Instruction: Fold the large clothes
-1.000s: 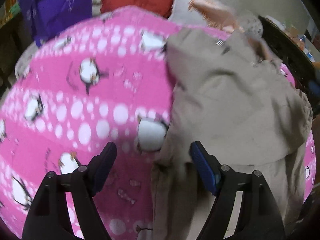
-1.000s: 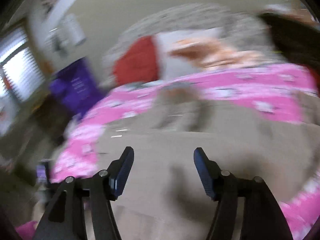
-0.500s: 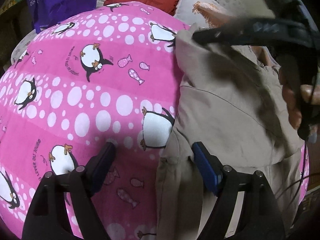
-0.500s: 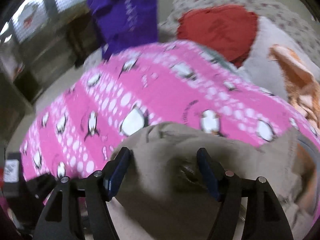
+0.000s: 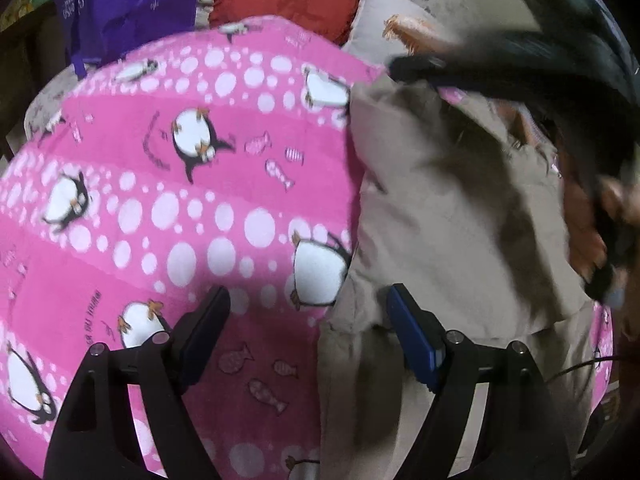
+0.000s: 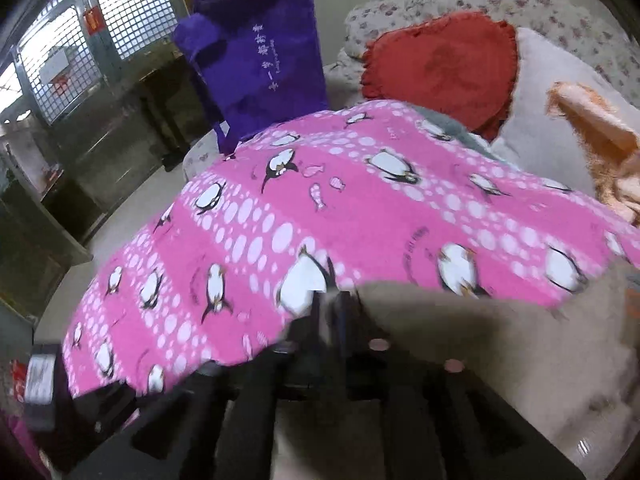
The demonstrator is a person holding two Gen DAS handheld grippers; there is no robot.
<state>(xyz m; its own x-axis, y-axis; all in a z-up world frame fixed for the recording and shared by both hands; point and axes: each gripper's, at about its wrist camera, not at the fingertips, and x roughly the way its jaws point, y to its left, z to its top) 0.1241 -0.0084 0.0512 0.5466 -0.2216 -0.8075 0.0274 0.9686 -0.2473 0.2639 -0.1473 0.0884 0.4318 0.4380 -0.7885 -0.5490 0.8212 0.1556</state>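
Note:
Beige trousers (image 5: 452, 216) lie partly folded on a pink penguin blanket (image 5: 180, 208) over a bed. My left gripper (image 5: 308, 332) is open, low over the trousers' left edge, one finger over the blanket and one over the cloth. My right gripper (image 6: 334, 312) is shut on the far corner of the trousers (image 6: 460, 332). In the left wrist view it reaches in from the right, blurred, with its tip (image 5: 404, 68) at the trousers' top corner.
A red heart cushion (image 6: 444, 64), a grey pillow with an orange plush toy (image 6: 592, 120) and a purple bag (image 6: 260, 52) stand at the far end of the bed. Floor and dark furniture (image 6: 80, 152) lie off the bed's left side.
My right gripper swung over the trousers to their far corner and shut on it. My left gripper stayed open in about the same place.

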